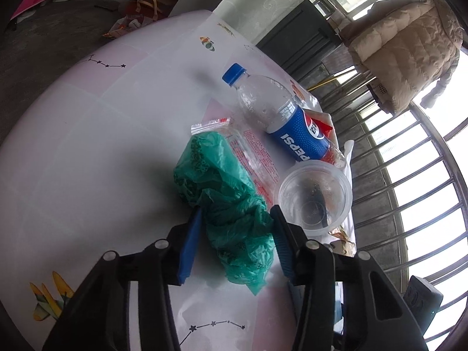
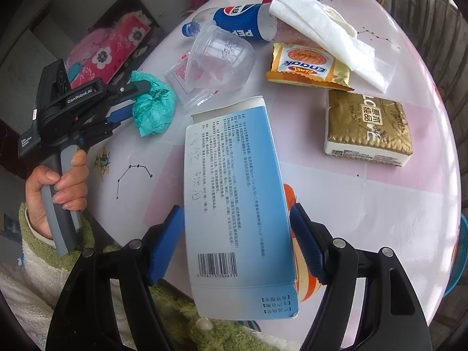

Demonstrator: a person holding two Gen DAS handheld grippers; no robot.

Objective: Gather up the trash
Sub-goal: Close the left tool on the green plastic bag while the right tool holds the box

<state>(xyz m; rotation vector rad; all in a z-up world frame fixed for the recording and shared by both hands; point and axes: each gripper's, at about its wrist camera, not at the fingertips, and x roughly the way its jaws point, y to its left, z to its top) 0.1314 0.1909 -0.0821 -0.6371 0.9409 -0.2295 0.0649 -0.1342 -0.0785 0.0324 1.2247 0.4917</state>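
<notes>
My left gripper is shut on a crumpled green plastic bag, just above the table; it also shows in the right wrist view. My right gripper is shut on a flat blue-and-white medicine box and holds it over the table's near edge. An empty Pepsi bottle lies on its side behind the bag. A clear plastic cup lies tipped beside it, over a clear zip bag.
The round table has a pink-and-white cover. A yellow snack wrapper, a gold tissue pack and white paper towels lie at the right. Window bars stand behind the table.
</notes>
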